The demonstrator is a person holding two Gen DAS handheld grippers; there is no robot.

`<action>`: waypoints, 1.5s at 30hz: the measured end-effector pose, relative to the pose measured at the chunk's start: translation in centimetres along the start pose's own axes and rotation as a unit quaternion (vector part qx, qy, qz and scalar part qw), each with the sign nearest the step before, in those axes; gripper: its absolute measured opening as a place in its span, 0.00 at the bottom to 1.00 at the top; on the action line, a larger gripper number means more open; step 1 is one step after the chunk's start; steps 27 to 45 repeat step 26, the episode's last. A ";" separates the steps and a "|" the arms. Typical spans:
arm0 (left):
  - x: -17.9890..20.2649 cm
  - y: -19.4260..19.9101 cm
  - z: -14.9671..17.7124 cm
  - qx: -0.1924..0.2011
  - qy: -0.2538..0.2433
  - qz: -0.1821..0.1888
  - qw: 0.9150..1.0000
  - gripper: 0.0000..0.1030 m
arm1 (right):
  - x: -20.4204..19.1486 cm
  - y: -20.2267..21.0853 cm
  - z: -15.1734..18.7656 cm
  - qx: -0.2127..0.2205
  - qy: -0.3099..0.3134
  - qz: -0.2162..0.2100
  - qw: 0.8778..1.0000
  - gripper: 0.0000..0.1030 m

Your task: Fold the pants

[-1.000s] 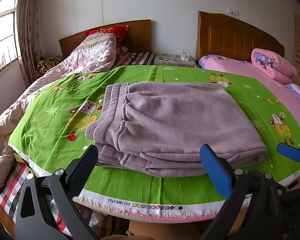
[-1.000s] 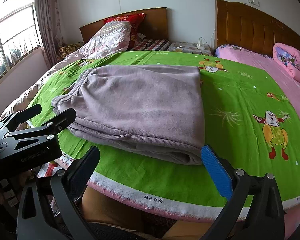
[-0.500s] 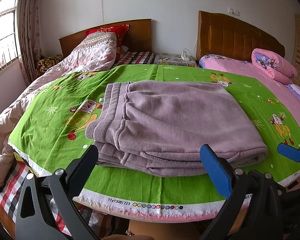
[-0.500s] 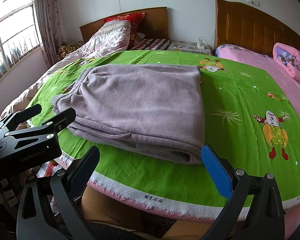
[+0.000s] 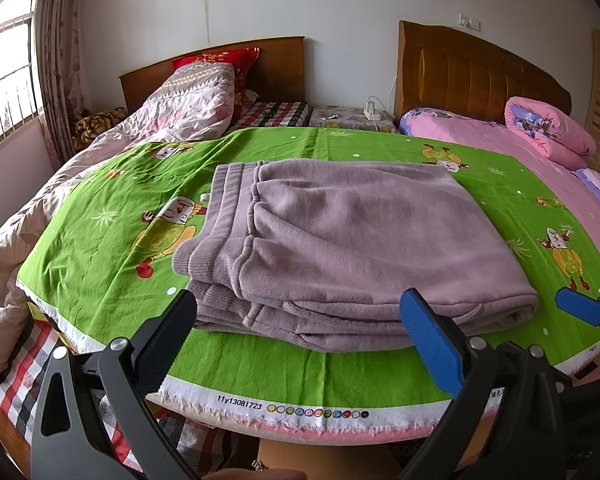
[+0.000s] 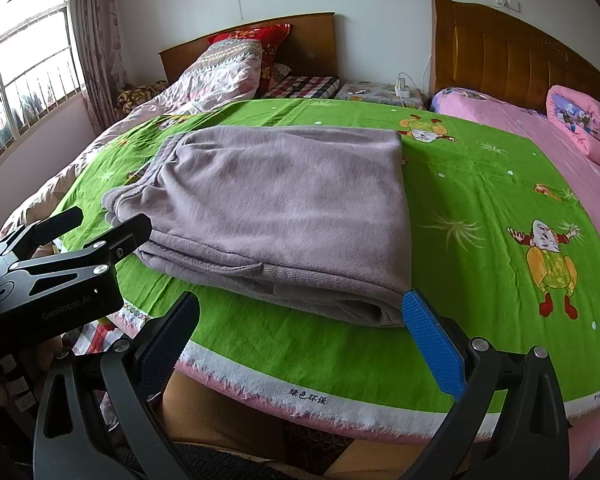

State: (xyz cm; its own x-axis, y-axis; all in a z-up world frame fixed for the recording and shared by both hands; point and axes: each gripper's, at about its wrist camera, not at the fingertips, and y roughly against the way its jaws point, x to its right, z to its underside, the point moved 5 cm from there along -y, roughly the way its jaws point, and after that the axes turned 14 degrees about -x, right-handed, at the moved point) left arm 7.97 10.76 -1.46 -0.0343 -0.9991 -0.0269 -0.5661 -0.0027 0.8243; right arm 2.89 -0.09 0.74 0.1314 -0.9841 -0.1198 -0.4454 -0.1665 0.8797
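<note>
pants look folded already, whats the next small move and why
Probably just back both tools away. The purple pants lie in a stacked bundle on the green sheet, and the left tool and right tool are open, short of it, holding nothing.

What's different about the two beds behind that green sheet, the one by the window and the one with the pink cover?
The bed by the window has a low, plain, dark headboard; the pink bed has a taller, lighter, carved one. The window bed carries a crumpled patterned quilt and a red pillow; the pink bed lies smooth with one rolled pink quilt. A checked sheet shows on the window bed; the pink bed's sheet is pink. Both have wooden headboards against the same wall.
</note>
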 end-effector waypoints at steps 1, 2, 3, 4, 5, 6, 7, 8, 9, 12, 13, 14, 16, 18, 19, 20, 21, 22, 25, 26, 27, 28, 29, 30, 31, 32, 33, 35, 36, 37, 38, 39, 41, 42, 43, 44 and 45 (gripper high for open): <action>0.0 0.0 -0.1 0.000 0.000 0.000 1.000 0.99 | 0.0 0.0 0.0 0.000 0.000 0.000 1.000 0.95; 0.0 0.0 -0.1 0.000 0.000 0.000 1.000 0.99 | 0.0 0.0 0.0 0.000 0.000 0.000 1.000 0.95; 0.0 0.0 -0.1 0.000 -0.001 0.000 1.000 0.99 | 0.0 0.0 0.0 0.000 0.000 0.000 1.000 0.95; 0.0 0.0 -0.1 0.000 -0.001 0.000 1.000 0.99 | 0.0 0.0 0.0 0.000 0.000 0.000 1.000 0.95; 0.0 0.0 0.0 0.000 -0.001 0.000 1.000 0.99 | 0.0 0.0 0.0 0.000 0.000 0.000 1.000 0.95; 0.0 0.0 -0.1 0.000 -0.001 0.000 1.000 0.99 | 0.0 0.0 0.0 0.000 0.000 0.000 1.000 0.95; 0.0 0.0 0.0 0.000 -0.001 0.000 1.000 0.99 | 0.0 0.0 0.0 0.000 0.000 0.000 1.000 0.95; 0.0 0.0 0.0 0.000 -0.001 0.000 1.000 0.99 | 0.0 0.0 0.0 0.000 0.000 0.000 1.000 0.95; 0.0 0.0 -0.1 0.000 -0.001 0.000 1.000 0.99 | 0.0 0.0 0.0 0.000 0.000 0.000 1.000 0.95; -0.1 0.0 0.0 0.000 0.000 0.000 1.000 0.99 | 0.0 0.0 0.0 0.000 0.000 0.000 1.000 0.95; -0.1 -0.1 0.0 -0.001 0.002 0.000 1.000 0.99 | 0.0 0.0 0.0 0.000 0.000 0.000 1.000 0.95; -0.1 -0.1 0.1 0.000 0.002 0.001 1.000 0.99 | 0.0 0.0 0.0 0.000 0.000 0.000 1.000 0.95; -0.3 0.0 0.3 0.005 0.011 -0.008 1.000 0.99 | 0.1 0.0 0.0 0.000 0.000 0.000 1.000 0.95; -0.5 0.1 0.3 0.007 0.016 -0.007 1.000 0.99 | 0.1 0.0 0.0 0.000 -0.001 0.000 1.000 0.95; -0.5 0.1 0.3 0.004 0.016 -0.002 1.000 0.99 | 0.2 0.0 0.0 0.000 -0.001 -0.001 1.000 0.95; -0.6 0.0 0.2 0.001 0.017 0.004 1.000 0.99 | 0.2 -0.1 0.1 0.000 -0.002 -0.001 1.000 0.95; -0.6 0.0 0.2 -0.002 0.018 0.010 1.000 0.98 | 0.3 -0.1 0.2 0.000 -0.002 -0.002 1.000 0.95; -0.6 0.0 0.1 -0.003 0.019 0.015 1.000 0.98 | 0.3 -0.1 0.3 0.001 -0.002 -0.003 1.000 0.95; -0.3 0.0 -0.9 -0.001 0.020 0.018 1.000 0.99 | 1.4 0.7 -0.1 0.023 -0.007 -0.001 1.000 0.95; -0.4 -0.1 -1.4 0.002 0.024 0.013 1.000 0.99 | 2.1 1.2 -0.4 0.034 -0.009 0.006 0.999 0.95; -0.4 -0.1 -1.4 0.002 0.024 0.013 1.000 0.99 | 2.1 1.2 -0.4 0.034 -0.009 0.006 0.999 0.95; -0.4 -0.1 -1.4 0.002 0.024 0.013 1.000 0.99 | 2.1 1.2 -0.4 0.034 -0.009 0.006 0.999 0.95; -0.4 -0.1 -1.4 0.002 0.024 0.013 1.000 0.99 | 2.1 1.2 -0.4 0.034 -0.009 0.006 0.999 0.95; -0.4 -0.1 -1.4 0.002 0.024 0.013 1.000 0.99 | 2.1 1.2 -0.4 0.034 -0.009 0.006 0.999 0.95; -0.4 -0.1 -1.4 0.002 0.024 0.013 1.000 0.99 | 2.1 1.2 -0.4 0.034 -0.009 0.006 0.999 0.95; -0.4 -0.1 -1.4 0.002 0.024 0.013 1.000 0.99 | 2.1 1.2 -0.4 0.034 -0.009 0.006 0.999 0.95; -0.4 -0.1 -1.4 0.002 0.024 0.013 1.000 0.99 | 2.1 1.2 -0.4 0.034 -0.009 0.006 0.999 0.95; -0.4 -0.1 -1.4 0.002 0.024 0.013 1.000 0.99 | 2.1 1.2 -0.4 0.034 -0.009 0.006 0.999 0.95; -0.4 -0.1 -1.4 0.002 0.024 0.013 1.000 0.99 | 2.1 1.2 -0.4 0.034 -0.009 0.006 0.999 0.95; -0.4 -0.1 -1.4 0.002 0.024 0.013 1.000 0.99 | 2.1 1.2 -0.4 0.034 -0.009 0.006 0.999 0.95; -0.4 -0.1 -1.4 0.002 0.024 0.013 1.000 0.99 | 2.1 1.2 -0.4 0.034 -0.009 0.006 0.999 0.95; -0.4 -0.1 -1.4 0.002 0.024 0.013 1.000 0.99 | 2.1 1.2 -0.4 0.034 -0.009 0.006 0.999 0.95; -0.4 -0.1 -1.4 0.002 0.024 0.013 1.000 0.99 | 2.1 1.2 -0.4 0.034 -0.009 0.006 0.999 0.95; -0.4 -0.1 -1.4 0.002 0.024 0.013 1.000 0.99 | 2.1 1.2 -0.4 0.034 -0.009 0.006 0.999 0.95; -0.4 -0.1 -1.4 0.002 0.024 0.013 1.000 0.99 | 2.1 1.2 -0.4 0.034 -0.009 0.006 0.999 0.95; -0.4 -0.1 -1.4 0.002 0.024 0.013 1.000 0.99 | 2.1 1.2 -0.4 0.034 -0.009 0.006 0.999 0.95; -0.4 -0.1 -1.4 0.002 0.024 0.013 1.000 0.99 | 2.1 1.2 -0.4 0.034 -0.009 0.006 0.999 0.95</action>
